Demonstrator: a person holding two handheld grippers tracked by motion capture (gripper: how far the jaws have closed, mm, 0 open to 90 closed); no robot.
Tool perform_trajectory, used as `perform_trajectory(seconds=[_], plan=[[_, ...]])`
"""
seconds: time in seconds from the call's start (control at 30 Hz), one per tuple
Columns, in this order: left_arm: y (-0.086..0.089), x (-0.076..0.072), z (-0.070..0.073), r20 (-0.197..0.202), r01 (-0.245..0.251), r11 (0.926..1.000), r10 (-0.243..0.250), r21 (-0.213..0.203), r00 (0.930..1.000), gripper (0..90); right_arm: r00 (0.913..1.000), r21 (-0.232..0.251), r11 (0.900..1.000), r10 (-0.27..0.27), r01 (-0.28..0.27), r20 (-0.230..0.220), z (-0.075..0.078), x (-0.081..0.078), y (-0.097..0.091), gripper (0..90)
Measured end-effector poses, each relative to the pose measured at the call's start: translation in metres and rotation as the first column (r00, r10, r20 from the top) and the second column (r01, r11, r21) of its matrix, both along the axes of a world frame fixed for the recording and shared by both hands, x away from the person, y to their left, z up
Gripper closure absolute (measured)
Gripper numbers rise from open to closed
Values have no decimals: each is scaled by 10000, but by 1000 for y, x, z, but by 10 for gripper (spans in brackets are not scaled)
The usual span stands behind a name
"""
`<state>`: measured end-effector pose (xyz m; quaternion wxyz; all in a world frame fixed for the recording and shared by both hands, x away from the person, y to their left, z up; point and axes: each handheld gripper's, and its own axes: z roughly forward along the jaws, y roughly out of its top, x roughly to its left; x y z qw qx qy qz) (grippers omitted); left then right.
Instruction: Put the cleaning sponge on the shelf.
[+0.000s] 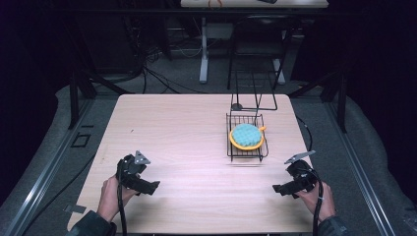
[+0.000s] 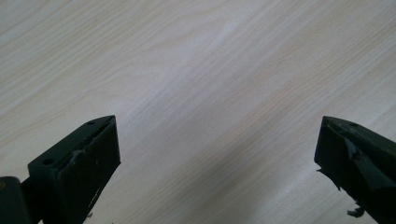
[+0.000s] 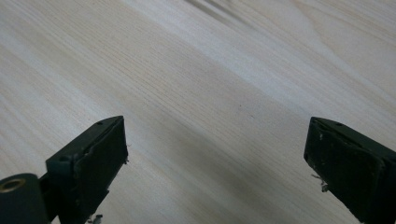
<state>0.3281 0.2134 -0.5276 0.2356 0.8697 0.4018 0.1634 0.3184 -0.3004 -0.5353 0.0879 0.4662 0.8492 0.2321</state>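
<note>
1. Resting low at about seven o'clock on the worktop (image 1: 196,123): the left tongs (image 1: 147,186), gripped by a hand (image 1: 112,194), jaws standing wide apart and holding nothing.
2. Sitting at about five o'clock, near the worktop's right edge: the right tongs (image 1: 281,189), in the other hand (image 1: 317,196), likewise spread wide and empty.
3. Looking down from both gripper views at bare pale wood grain between the black jaws, left tongs (image 2: 217,144) and right tongs (image 3: 215,144) alike; nothing lying within reach of the pads.
4. Lying at about two o'clock, well apart from both tongs: a blue sponge (image 1: 246,133) nested in a yellow dish (image 1: 247,145), the pair sitting inside a black wire basket (image 1: 231,147).
5. Standing just behind the basket, toward twelve o'clock: a thin black wire stand (image 1: 255,98), possibly joined to the basket, though too fine in the high view for certainty.
6. Judging by this layout, work barely starting: no grasp made, sponge and dish untouched in the basket.
7. Remaining, most likely: carrying the nearer right tongs up toward two o'clock, closing on the sponge or the dish rim, lifting clear of the wire walls.
</note>
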Motion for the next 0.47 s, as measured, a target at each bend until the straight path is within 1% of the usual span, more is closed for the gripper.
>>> perform_trajectory(seconds=[0.07, 0.13, 0.17, 0.27, 0.33, 0.37, 0.4, 0.47], plan=[[1, 1, -1, 82, -45, 9999, 44, 122, 10000, 0, 10000, -10, 10000, -4, 4, 3, 0, 0, 0, 53], [1, 1, -1, 93, -46, 9999, 45, 137, 9999, 0, 10000, 32, 10000, -45, 45, 44, -1, 0, 0, 54], [3, 2, -1, 103, -52, 10000, 52, 52, 9999, 0, 10000, 40, 10000, -18, 18, 21, -1, 1, -1, 53], [4, 3, -2, 114, -35, 10000, 35, 26, 9999, 0, 10000, 32, 10000, -73, 73, -28, -1, 1, -2, 51], [5, 5, -3, 38, 6, 10000, -6, 61, 10000, 0, 9999, 115, 9999, -101, 101, 56, -1, 0, -2, 51], [5, 5, -3, 48, -17, 10000, 17, 25, 10000, 0, 10000, 23, 10000, -73, 73, 52, -1, 0, -2, 51], [6, 5, -3, 91, -30, 10000, 31, -16, 10000, 0, 10000, 78, 9999, -87, 87, -16, 0, 0, -2, 51], [6, 5, -2, 127, -28, 10000, 28, -45, 9999, 0, 10000, 35, 10000, -56, 56, -1, -1, 1, -2, 51]])
